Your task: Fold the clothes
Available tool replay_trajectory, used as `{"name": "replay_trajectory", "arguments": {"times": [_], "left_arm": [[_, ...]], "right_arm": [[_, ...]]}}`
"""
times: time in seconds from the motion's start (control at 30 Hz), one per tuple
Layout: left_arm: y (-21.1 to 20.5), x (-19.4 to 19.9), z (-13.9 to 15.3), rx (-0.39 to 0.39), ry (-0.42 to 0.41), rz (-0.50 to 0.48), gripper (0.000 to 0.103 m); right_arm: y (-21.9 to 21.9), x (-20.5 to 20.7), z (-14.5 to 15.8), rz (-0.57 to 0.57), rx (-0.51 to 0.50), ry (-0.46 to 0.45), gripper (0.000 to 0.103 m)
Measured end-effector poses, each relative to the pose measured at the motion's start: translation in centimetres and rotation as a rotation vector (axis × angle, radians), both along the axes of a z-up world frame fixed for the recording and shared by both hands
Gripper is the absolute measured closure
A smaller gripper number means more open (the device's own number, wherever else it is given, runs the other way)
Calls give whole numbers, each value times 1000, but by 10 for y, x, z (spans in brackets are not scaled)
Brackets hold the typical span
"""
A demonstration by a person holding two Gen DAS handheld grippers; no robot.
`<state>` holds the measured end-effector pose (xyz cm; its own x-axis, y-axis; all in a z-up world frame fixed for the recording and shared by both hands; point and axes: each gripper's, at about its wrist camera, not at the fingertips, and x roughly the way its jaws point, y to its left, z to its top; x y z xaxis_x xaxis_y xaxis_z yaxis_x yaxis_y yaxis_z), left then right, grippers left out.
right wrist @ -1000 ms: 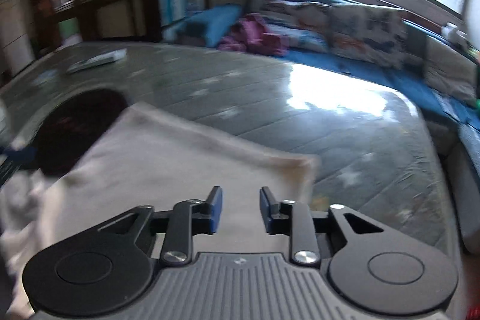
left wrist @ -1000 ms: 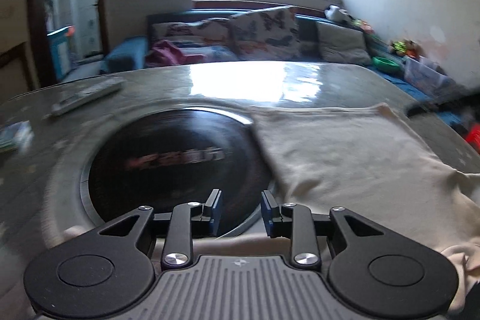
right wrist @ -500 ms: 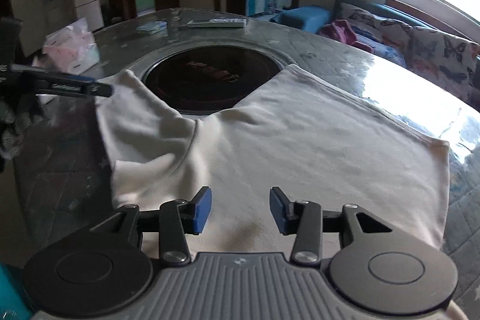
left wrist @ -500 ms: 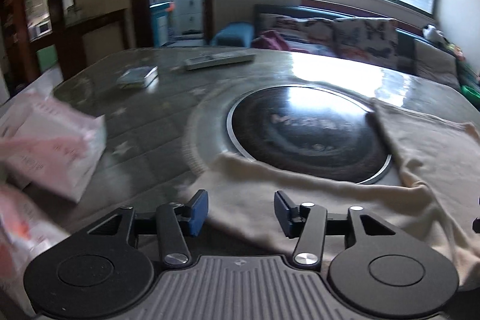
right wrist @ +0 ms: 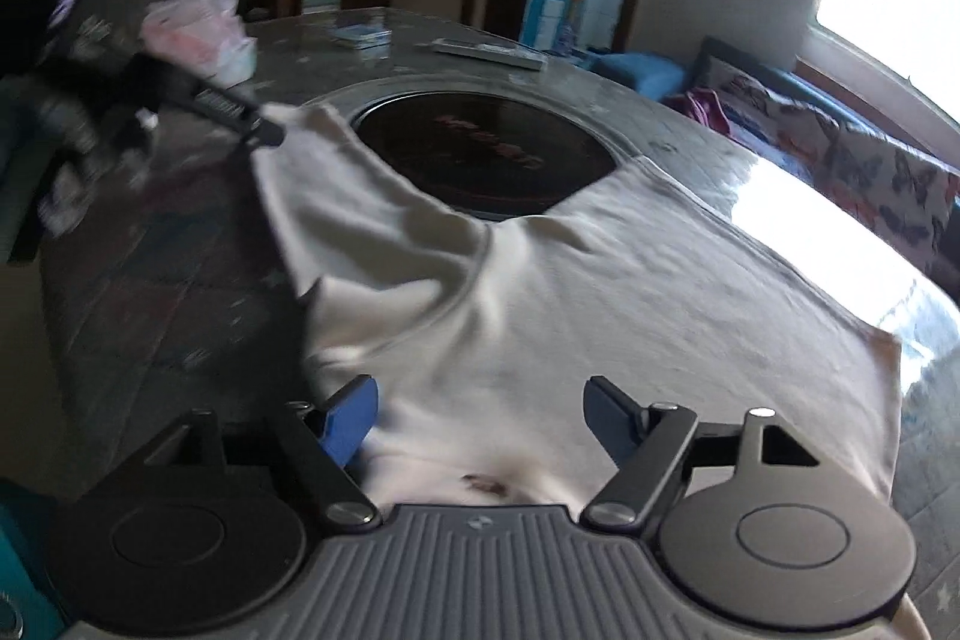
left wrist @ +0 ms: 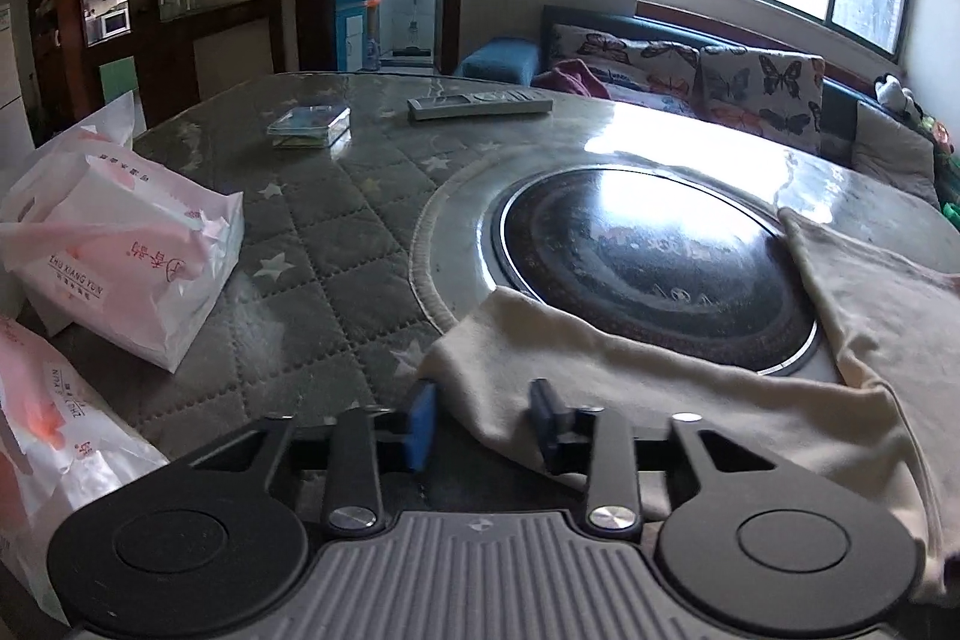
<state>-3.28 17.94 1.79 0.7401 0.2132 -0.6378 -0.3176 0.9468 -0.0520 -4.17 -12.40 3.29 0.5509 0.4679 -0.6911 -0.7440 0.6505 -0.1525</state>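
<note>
cream shirt (right wrist: 600, 292) flat on table (left wrist: 312, 244), left gripper (left wrist: 483, 421) jaws parted over its sleeve edge, right gripper (right wrist: 480, 415) spread wide above the body.

Cream shirt (right wrist: 600, 292), grey star-quilted table cover (left wrist: 312, 244), black hob (left wrist: 654, 262), blue gripper pads (left wrist: 420, 421).

Matt cream cloth shirt (right wrist: 570, 292), glossy black glass hob (left wrist: 654, 256), quilted fabric table cover (left wrist: 312, 244)

"ZHU XIANG YUN" on pink tissue pkg (left wrist: 120, 256)
</note>
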Motion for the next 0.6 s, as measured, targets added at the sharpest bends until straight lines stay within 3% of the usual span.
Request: {"name": "replay_trajectory", "arguments": {"times": [0.17, 0.23, 0.47, 0.6], "left_arm": [[6, 1, 2, -8, -18, -2, 96], [9, 1, 4, -5, -30, 9, 97], [18, -1, 8, -12, -46, 16, 97], [23, -2, 4, -36, -32, 20, 93]], "right_arm": [[-1, -7, 5, -8, 20, -15, 19], [-3, -5, 8, -27, 39, -15, 11], [-2, -4, -1, -55, 30, 4, 0], [-2, -3, -6, -71, 24, 15, 0]]}}
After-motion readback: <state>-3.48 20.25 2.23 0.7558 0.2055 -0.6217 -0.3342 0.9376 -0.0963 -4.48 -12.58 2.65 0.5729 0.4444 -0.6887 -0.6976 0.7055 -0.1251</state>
